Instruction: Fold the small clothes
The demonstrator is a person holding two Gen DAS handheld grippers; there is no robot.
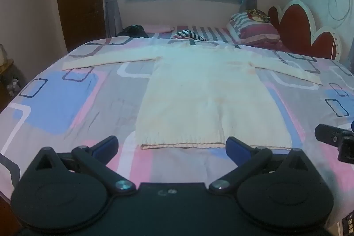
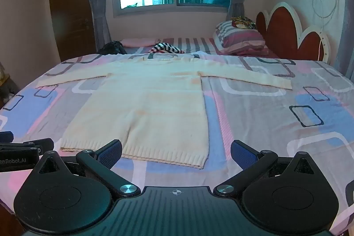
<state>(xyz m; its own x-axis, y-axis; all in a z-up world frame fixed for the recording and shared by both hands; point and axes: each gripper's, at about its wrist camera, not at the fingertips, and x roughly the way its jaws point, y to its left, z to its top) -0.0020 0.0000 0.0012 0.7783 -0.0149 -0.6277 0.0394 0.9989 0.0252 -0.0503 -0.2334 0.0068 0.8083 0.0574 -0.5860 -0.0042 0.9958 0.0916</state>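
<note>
Both the left gripper (image 1: 172, 146) and right gripper (image 2: 176, 150) hover with jaws spread wide, holding nothing. Just ahead of them a cream sweater (image 1: 205, 98) lies flat on the patterned bed (image 1: 55, 103), hem nearest, sleeves stretched sideways. Farther off sits a striped pillow (image 1: 254, 32).

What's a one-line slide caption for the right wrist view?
Open right tongs hover at the hem of a cream sweater laid flat, sleeves spread, on a patterned bedspread; nothing gripped.
</note>
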